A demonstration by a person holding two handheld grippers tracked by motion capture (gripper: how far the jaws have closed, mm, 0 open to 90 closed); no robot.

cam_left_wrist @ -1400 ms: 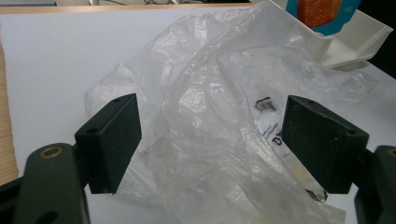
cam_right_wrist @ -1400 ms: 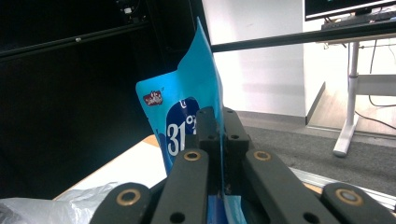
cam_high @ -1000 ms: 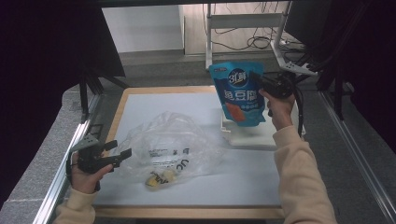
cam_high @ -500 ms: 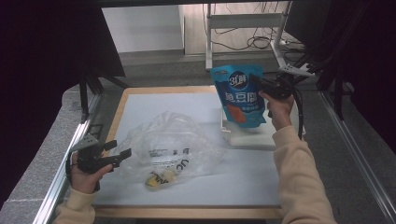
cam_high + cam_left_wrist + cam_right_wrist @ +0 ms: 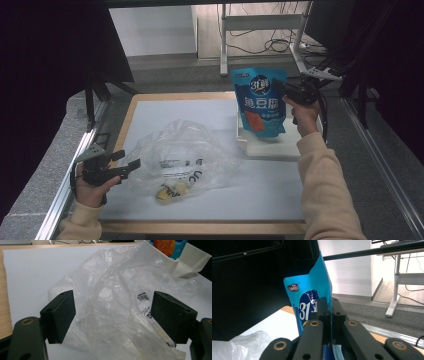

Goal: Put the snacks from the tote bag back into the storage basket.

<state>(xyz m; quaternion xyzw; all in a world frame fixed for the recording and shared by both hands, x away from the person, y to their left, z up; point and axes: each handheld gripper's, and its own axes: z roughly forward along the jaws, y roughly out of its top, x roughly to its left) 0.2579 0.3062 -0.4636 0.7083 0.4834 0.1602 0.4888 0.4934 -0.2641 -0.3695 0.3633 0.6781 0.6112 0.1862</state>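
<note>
Table (image 5: 150, 107) first: a wooden-edged top covered by a pale sheet, with aluminium rails along both sides. Spread across its near-left part lies a crumpled clear plastic bag (image 5: 182, 155), printed with dark lettering and holding a few small yellowish pieces (image 5: 172, 190) near its front edge. In the left gripper view the same bag (image 5: 117, 312) rises in loose folds straight ahead of the jaws.

Toward the right side of the table sits a white tray (image 5: 272, 146) – its angled wall (image 5: 190, 261) also shows at the top right of the left gripper view. Above that tray hangs a blue snack pouch (image 5: 261, 100), upright and facing the camera, its lower edge just over the tray; whether it touches the tray cannot be told.

The right gripper (image 5: 280, 90), held up in the person's right hand (image 5: 300, 112), is clamped on the pouch's right edge near the top. In the right gripper view the jaws stand pressed together with the blue film (image 5: 312, 300) pinched between them.

The left gripper (image 5: 131, 164) rests low at the table's near-left edge in the left hand (image 5: 90, 187), pointing at the bag. Its jaws are spread wide – the two black pads (image 5: 61, 315) stand well apart with nothing held, the bag's folds lying in and beyond the gap.
</note>
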